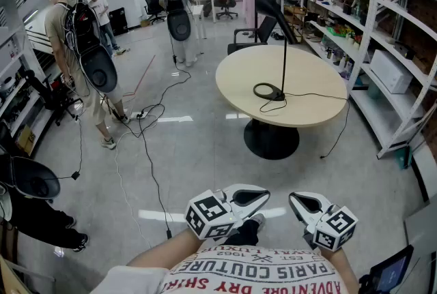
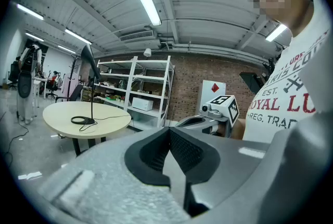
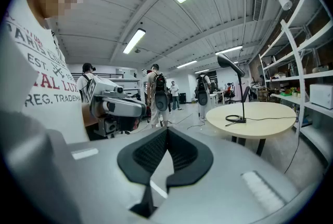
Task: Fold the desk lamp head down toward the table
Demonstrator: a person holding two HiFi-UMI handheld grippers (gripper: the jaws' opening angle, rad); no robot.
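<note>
A black desk lamp stands upright on a round beige table across the room. It has a ring base, a thin stem and an angled head at the top. Both grippers are close to my body, far from the table. My left gripper and my right gripper are shut with nothing between the pads. The left gripper view shows the lamp at far left, and the right gripper view shows the lamp at right.
White shelving lines the right wall beside the table. An office chair stands behind the table. The lamp's cord hangs off the table's right edge. People with backpacks stand at left, and cables cross the floor.
</note>
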